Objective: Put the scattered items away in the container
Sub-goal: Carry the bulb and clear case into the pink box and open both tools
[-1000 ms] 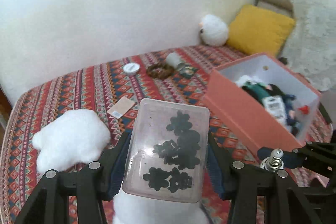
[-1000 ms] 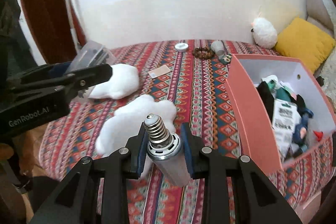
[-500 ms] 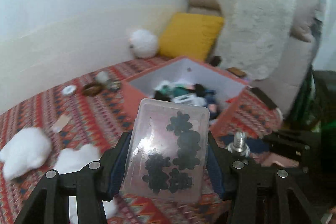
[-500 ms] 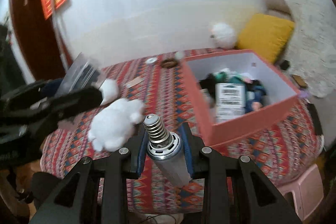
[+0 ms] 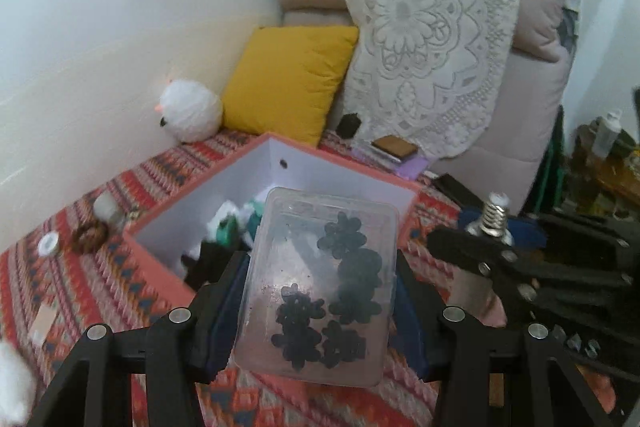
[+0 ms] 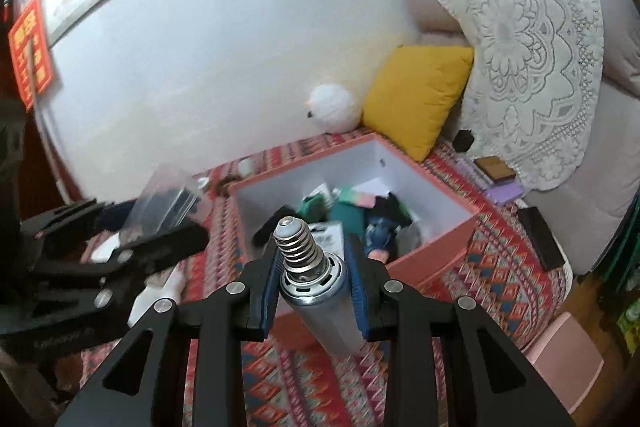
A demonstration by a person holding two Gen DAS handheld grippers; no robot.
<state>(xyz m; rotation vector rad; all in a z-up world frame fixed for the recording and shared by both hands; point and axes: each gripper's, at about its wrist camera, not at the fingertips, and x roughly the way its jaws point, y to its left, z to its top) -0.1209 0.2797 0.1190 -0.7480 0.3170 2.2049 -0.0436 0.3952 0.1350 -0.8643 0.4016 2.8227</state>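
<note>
Box, salmon outside and white inside, open-topped on the patterned cloth, already part-filled with clothes and packets. Lies straight ahead of and below both grippers, near corner toward them.

Left gripper: fingers closed flat against the long sides of a clear case of dark flower-shaped pieces. Case's long axis runs forward along the fingers, far end already overlapping the box's near rim in the left view.

Right gripper: fingers clamped on the metal collar of a bulb, screw base pointing up and forward, white body hanging down toward the camera. Seen over the near wall, with the box opening just beyond the tip.

Judged the carry-to-box step for both loads at once. Neither load clearly nearer; left load looks slightly more over the rim. Coming move probably a short push forward so each load clears the near wall, then letting go.

Risk: grippers close side by side, so a bump likely. Case wide against the free space left inside. Bulb fragile, better lowered than dropped.

Still loose on the cloth beyond the box: a small white lid, a brown bead ring, a card.
</note>
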